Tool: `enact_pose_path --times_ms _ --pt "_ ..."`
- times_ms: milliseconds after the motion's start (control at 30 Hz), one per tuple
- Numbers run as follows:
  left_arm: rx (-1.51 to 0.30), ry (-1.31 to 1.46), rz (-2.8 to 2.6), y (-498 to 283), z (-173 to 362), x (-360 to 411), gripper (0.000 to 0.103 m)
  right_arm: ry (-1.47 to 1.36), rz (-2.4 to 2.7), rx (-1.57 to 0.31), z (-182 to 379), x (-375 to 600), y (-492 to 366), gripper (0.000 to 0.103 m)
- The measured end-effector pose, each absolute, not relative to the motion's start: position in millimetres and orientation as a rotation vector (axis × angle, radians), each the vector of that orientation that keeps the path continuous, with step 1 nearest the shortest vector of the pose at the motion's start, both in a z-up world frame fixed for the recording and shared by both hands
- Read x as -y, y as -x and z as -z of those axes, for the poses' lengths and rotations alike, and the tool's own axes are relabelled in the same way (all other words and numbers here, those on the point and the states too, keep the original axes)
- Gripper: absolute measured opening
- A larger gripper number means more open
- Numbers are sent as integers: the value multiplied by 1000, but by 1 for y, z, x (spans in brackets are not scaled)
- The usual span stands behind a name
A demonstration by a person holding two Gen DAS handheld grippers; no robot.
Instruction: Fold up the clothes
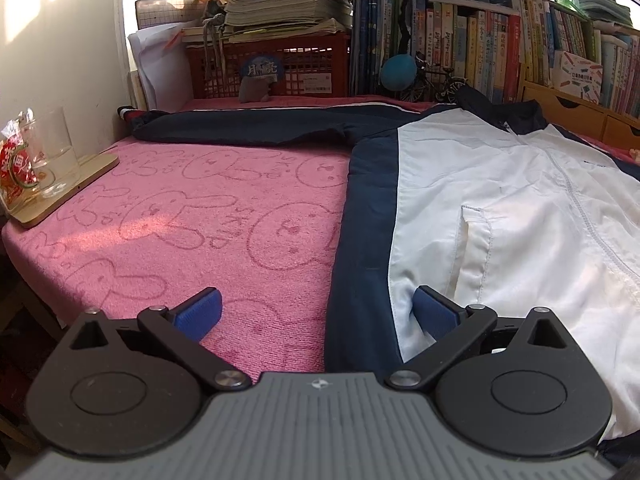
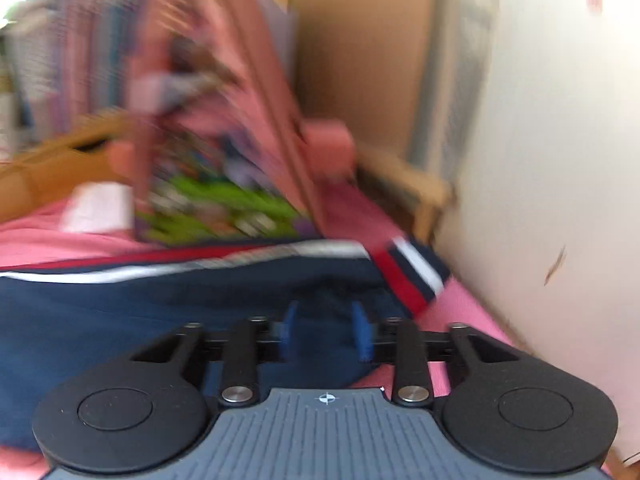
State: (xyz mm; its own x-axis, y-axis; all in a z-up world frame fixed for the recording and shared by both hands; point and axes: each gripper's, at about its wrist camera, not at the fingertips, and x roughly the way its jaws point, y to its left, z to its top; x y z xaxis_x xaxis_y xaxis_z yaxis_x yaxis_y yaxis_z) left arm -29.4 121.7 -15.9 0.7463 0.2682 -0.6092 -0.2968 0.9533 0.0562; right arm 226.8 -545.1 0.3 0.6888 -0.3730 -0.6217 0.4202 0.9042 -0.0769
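A navy and white zip jacket (image 1: 500, 200) lies flat on the pink towel (image 1: 192, 216), with one navy sleeve (image 1: 248, 126) stretched to the left. My left gripper (image 1: 317, 312) is open wide and low at the jacket's near hem; its right pad (image 1: 434, 314) rests on the white front, and the navy side panel lies between the fingers. The right wrist view is blurred by motion. There my right gripper (image 2: 325, 336) hovers over the other navy sleeve (image 2: 168, 312) near its red, white and navy cuff (image 2: 416, 276). Its pads stand a narrow gap apart with navy cloth between them.
A glass mug (image 1: 52, 156) and a snack bag (image 1: 14, 168) sit on a wooden board (image 1: 76, 188) at the towel's left edge. A red crate (image 1: 272, 68) under stacked papers and a bookshelf (image 1: 500, 44) line the back. A pale wall (image 2: 552, 160) borders the right sleeve.
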Motion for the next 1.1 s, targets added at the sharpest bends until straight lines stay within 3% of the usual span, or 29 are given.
enact_pose_path --times_ms 200,400,700,1100 --pt "-666 35 -198 21 -13 -103 98 21 323 -523 -77 469 -126 77" --pt "-654 95 -77 18 -33 -83 100 17 51 -468 -87 358 -25 89" --pt "-748 45 -20 29 -15 -59 101 139 -177 -593 -37 209 51 92" --pt "-828 -2 4 50 3 -42 102 52 -121 -755 -7 172 92 92"
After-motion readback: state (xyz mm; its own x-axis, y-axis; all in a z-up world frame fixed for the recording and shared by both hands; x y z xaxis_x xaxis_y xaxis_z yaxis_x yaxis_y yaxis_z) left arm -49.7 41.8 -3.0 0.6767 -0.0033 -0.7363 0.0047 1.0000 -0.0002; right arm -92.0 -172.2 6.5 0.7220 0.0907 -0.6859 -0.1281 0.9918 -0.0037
